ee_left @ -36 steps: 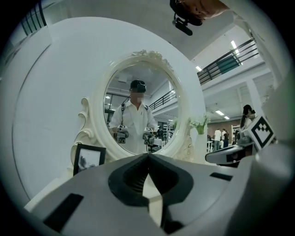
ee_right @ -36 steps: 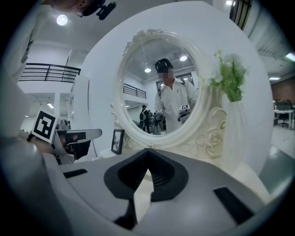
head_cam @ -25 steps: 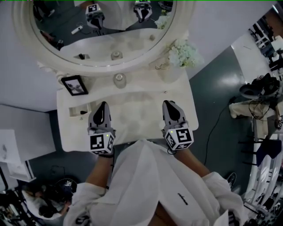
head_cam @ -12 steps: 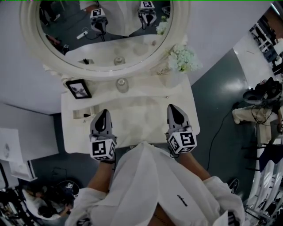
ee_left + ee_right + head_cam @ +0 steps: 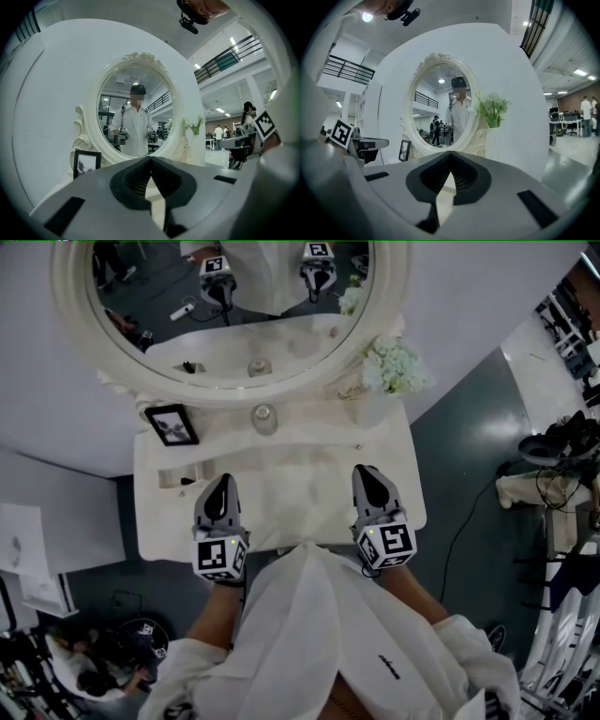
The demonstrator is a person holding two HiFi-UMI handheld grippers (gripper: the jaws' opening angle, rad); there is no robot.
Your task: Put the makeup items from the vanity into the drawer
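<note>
The white vanity top (image 5: 300, 474) lies below me, under an oval mirror (image 5: 234, 315). A small glass jar (image 5: 264, 418) stands at the back middle. Small makeup items (image 5: 183, 477) lie at the left side, too small to tell apart. My left gripper (image 5: 224, 481) hovers over the front left of the top, shut and holding nothing. My right gripper (image 5: 366, 472) hovers over the front right, also shut and holding nothing. In the left gripper view the gripper (image 5: 150, 158) faces the mirror; in the right gripper view the gripper (image 5: 450, 153) does too. No drawer shows.
A black picture frame (image 5: 172, 425) stands at the back left and a vase of white flowers (image 5: 394, 367) at the back right. The mirror reflects both grippers. Grey floor surrounds the vanity, with cables and gear at the right (image 5: 553, 456).
Both grippers stay shut over the same spots on the vanity. Only the head view has drifted a little, sliding the vanity right in the picture.
</note>
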